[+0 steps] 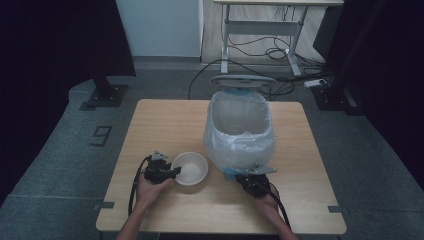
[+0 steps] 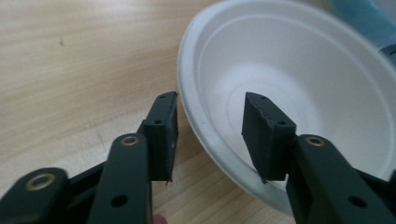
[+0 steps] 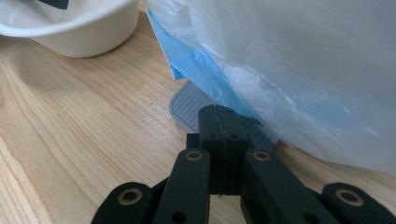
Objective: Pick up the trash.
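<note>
- High view: light wood table (image 1: 165,120) on grey carpet, dark curtains either side, a white desk frame (image 1: 260,30) with loose cables on the floor behind it.
- Landmark is the bin (image 1: 240,125), lined with a white bag, lid up, standing on the table's far-right part, its back close to the far edge.
- White bowl (image 1: 190,169) sits upright just left of the bin's near end, on bare wood, not touching the bin.
- Left gripper (image 1: 172,172) is at the bowl's left rim, on the side away from the bin; in the left gripper view (image 2: 210,123) the jaws stand apart and straddle the bowl's rim (image 2: 205,130), one pad outside, one inside, no press visible.
- Right gripper (image 1: 250,177) is at the bin's near base; in the right gripper view (image 3: 219,140) the jaws are together with nothing between, tips resting on the ribbed grey pedal (image 3: 187,105) under the blue bag fold (image 3: 196,65).
- Open room: wide bare wood left of the bin and far from the bowl; a strip right of the bin; near edge close to both forearms.
</note>
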